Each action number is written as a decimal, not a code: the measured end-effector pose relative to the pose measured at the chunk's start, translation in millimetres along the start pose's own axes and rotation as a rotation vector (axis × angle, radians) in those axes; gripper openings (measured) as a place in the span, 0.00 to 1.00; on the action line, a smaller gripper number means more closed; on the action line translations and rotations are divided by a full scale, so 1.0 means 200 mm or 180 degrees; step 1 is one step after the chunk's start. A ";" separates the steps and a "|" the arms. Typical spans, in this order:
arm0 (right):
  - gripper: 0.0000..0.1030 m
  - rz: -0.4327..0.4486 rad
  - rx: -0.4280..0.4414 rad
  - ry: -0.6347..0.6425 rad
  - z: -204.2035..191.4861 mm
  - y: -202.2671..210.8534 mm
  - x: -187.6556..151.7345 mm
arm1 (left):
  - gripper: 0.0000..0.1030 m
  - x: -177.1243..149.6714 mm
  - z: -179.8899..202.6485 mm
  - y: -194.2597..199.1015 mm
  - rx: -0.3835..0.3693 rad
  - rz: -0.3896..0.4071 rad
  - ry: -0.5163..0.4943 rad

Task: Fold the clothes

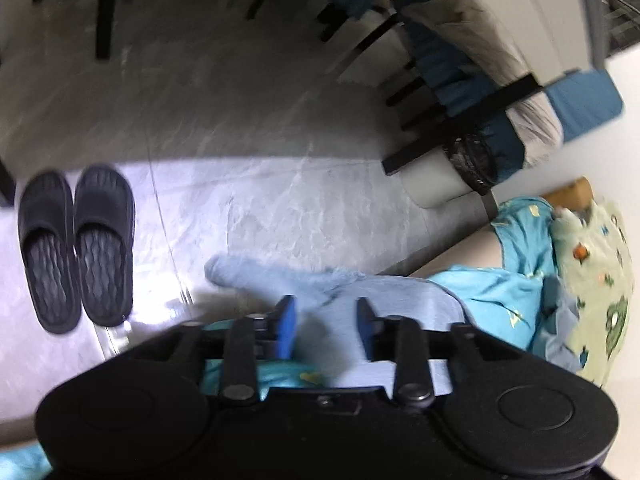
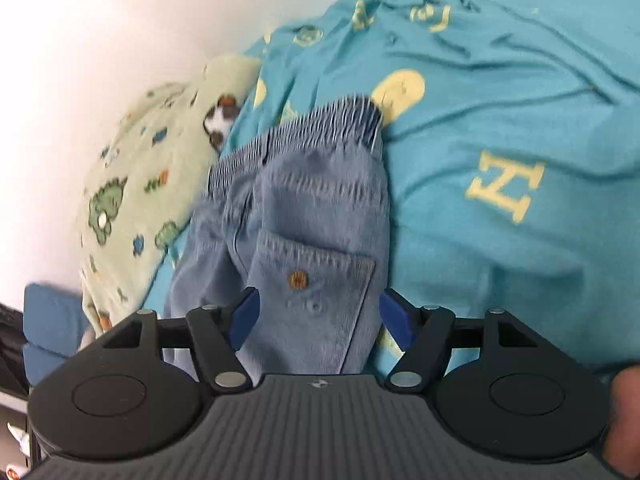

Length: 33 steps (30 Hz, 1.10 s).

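- Right gripper sits with its blue-padded fingers spread wide, and the denim shorts lie between and just beyond them, pocket side up with a small orange patch showing
- Neither pad appears to be pressing the denim; the elastic waistband lies at the far end of the shorts, away from the gripper
- Under and beside the shorts spreads a teal garment with yellow letters, and a pale green dinosaur-print cloth lies to the left of them
- Left gripper is also parted, its pads apart over a pale blue cloth that reaches out past the fingertips toward the grey floor
- Whether those pads touch the pale blue cloth cannot be told, as the view is blurred
- Black slippers stand on the floor well to the left
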State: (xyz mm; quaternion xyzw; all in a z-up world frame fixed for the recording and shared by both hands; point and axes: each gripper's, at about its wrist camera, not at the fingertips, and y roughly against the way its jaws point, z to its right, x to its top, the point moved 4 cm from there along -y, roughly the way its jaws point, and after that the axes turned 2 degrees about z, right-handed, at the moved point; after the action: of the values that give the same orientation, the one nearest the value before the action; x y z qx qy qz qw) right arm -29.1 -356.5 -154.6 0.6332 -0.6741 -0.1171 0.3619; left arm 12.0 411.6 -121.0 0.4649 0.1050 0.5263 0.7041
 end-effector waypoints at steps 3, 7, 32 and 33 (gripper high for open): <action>0.69 0.0000 -0.0039 -0.0013 0.00 -0.03 0.06 | 0.44 -0.05 0.15 0.13 -0.0137 0.0176 -0.0364; 0.70 -0.0178 0.0157 -0.0235 -0.02 -0.09 0.18 | 0.54 -0.17 0.46 0.28 -0.0443 0.0313 -0.0957; 0.72 0.0093 -0.0201 0.0216 0.03 -0.49 0.43 | 0.60 -1.32 1.55 -0.05 -0.0982 -0.0368 -0.2572; 0.72 0.0123 -0.0160 0.0217 0.01 -0.49 0.43 | 0.60 -1.34 1.54 -0.06 -0.0976 -0.0365 -0.2566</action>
State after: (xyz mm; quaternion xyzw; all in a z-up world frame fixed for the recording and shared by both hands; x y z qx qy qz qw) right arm 49.9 -455.3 -187.4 0.6144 -0.6703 -0.1054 0.4027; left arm 102.8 19.3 -52.2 0.5167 -0.2321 0.2722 0.7778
